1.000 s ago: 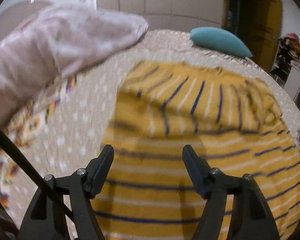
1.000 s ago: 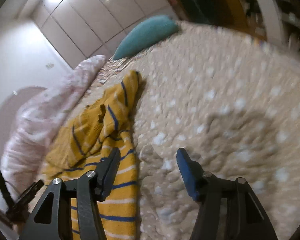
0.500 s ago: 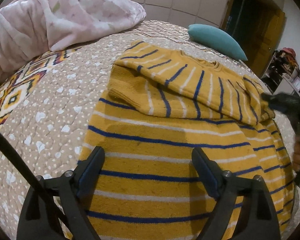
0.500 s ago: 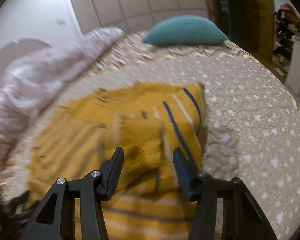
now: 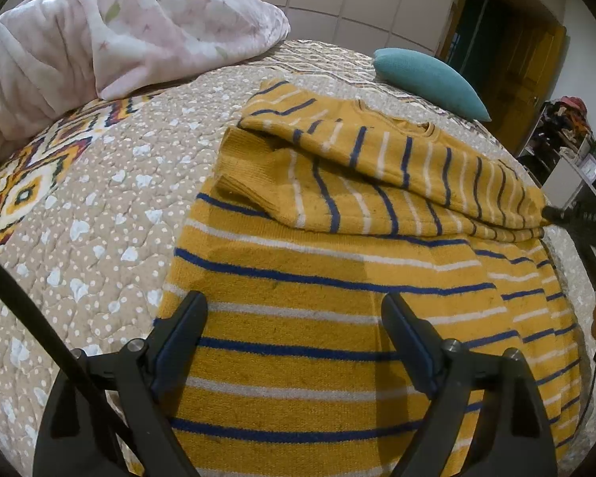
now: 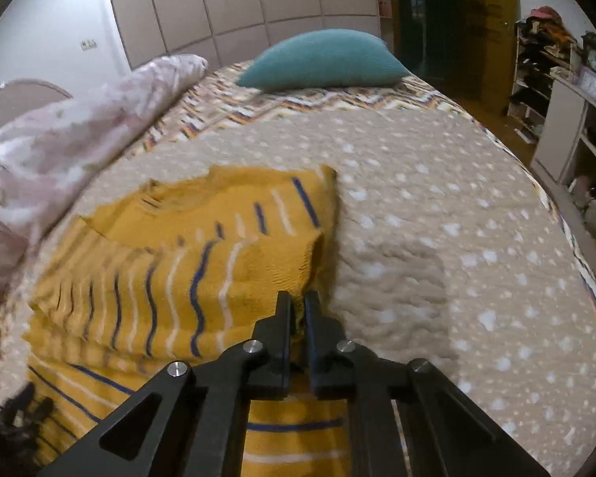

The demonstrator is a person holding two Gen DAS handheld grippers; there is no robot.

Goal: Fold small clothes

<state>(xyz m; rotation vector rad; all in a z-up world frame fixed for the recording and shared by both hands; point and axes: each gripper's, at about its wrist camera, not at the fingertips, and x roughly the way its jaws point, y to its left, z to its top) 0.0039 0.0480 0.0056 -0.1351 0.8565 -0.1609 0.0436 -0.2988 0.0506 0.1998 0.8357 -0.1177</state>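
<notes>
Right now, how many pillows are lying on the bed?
1: a teal pillow at the far end of the bed, beyond the yellow striped sweater. The pink blanket heaped alongside could hide another.

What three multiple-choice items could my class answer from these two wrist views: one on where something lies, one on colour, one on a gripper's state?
1. Where does the teal pillow lie?
A. On the far part of the bed, beyond the sweater
B. On top of the sweater
C. On the floor

2. What colours are the stripes on the yellow sweater?
A. Red and green
B. Blue and white
C. Black only

3. How do the right gripper jaws stand?
A. Wide open above bare quilt
B. Out of sight
C. Closing on the sweater's edge

Answers: 1 A, it rests on the quilt past the collar. 2 B, both show across the body. 3 C, yellow knit sits between the near-shut fingers.
</notes>
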